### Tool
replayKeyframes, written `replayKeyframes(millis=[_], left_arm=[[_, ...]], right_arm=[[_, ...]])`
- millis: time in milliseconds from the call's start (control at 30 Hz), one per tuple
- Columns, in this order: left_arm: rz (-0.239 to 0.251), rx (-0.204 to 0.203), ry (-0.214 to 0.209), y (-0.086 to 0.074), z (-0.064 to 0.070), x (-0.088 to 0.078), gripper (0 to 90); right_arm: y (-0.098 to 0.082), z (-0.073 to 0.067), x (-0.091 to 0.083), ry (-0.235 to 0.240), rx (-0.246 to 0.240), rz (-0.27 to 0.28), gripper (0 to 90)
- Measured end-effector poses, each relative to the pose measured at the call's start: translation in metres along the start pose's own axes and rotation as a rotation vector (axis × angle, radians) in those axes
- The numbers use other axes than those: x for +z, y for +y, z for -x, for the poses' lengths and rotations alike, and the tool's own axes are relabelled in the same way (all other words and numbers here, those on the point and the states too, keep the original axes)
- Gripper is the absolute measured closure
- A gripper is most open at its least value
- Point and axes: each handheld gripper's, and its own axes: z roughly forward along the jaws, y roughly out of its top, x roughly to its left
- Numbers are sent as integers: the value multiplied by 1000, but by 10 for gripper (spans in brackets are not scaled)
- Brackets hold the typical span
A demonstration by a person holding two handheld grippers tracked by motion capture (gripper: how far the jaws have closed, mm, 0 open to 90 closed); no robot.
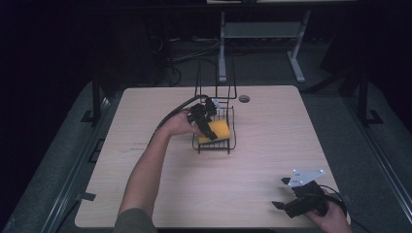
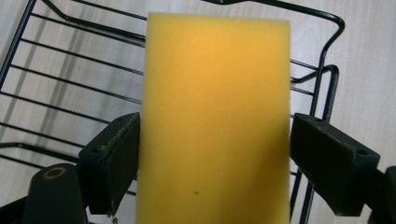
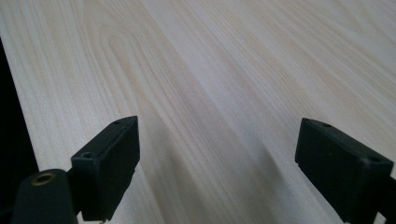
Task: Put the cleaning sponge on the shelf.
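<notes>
nearest to us, at the table's near right corner, our right gripper [image 1: 283, 193] sits in our right hand [image 1: 335, 218], its two black jaws spread wide with nothing between them. in the right gripper view we see bare pale wood grain of the light wooden table [image 3: 224, 70] between the jaws, and a dark strip along the left where the table edge drops away. that gripper lies close to the near edge and the right edge, with a broad stretch of open tabletop ahead of it and to its left.

farther out, toward the middle of the table, our left gripper [image 1: 208, 127] reaches over the small black wire rack [image 1: 232, 141], held by our left hand [image 1: 179, 124]. a yellow rectangular foam sponge [image 2: 215, 116] stands between its jaws. in the left gripper view the left pad touches the sponge's long side and the right pad sits right at its other side, though we cannot tell whether that one presses; so we read the jaws as clamped on the sponge, lightly at most. the sponge is over the rack's wire floor, inside its raised rim, whose bent corner shows just to the right of the sponge.

the rack stands well apart from all four table edges. open wood lies to its left, to its right and in front of it. behind it taller black wire loops [image 1: 215, 77] rise near the far edge, beside a round hole [image 1: 244, 98] in the tabletop.
</notes>
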Motion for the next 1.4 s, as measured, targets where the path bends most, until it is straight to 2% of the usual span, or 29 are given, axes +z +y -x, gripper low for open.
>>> replayKeyframes(millis=[33,133,200,300,533,633,700,733,933,1033,1133,1233,1400], left_arm=[[1,10,4,-2,0,0,173],[12,-25,12,-8,4,-2,172],[16,-12,16,-9,6,-4,172],[47,-5,40,-11,10,-7,173],[45,-14,55,-20,11,-12,173],[55,-18,73,-23,10,-15,173],[64,-18,74,-23,11,-17,173],[49,-15,62,-23,10,-20,173],[38,-7,68,-26,14,-22,173],[59,-13,74,-31,16,-23,174],[62,-15,80,-37,17,-26,174],[45,-7,87,-41,21,-29,174],[69,0,93,-47,27,-34,176]], right_arm=[[0,0,0,-2,-2,-4,137],[1,-1,1,2,-4,-4,137],[1,-1,2,4,-1,-3,136],[2,-1,2,4,-6,-6,136],[4,-3,3,9,-8,-13,136],[4,-3,4,12,-8,-15,136],[4,-2,4,14,-7,-17,136],[4,-3,4,14,-4,-20,136],[5,-3,5,19,-9,-17,136],[5,-3,5,18,-11,-21,136],[6,-4,5,21,-7,-17,136],[6,-4,6,22,-5,-19,136],[8,-2,5,16,-14,-18,136]])
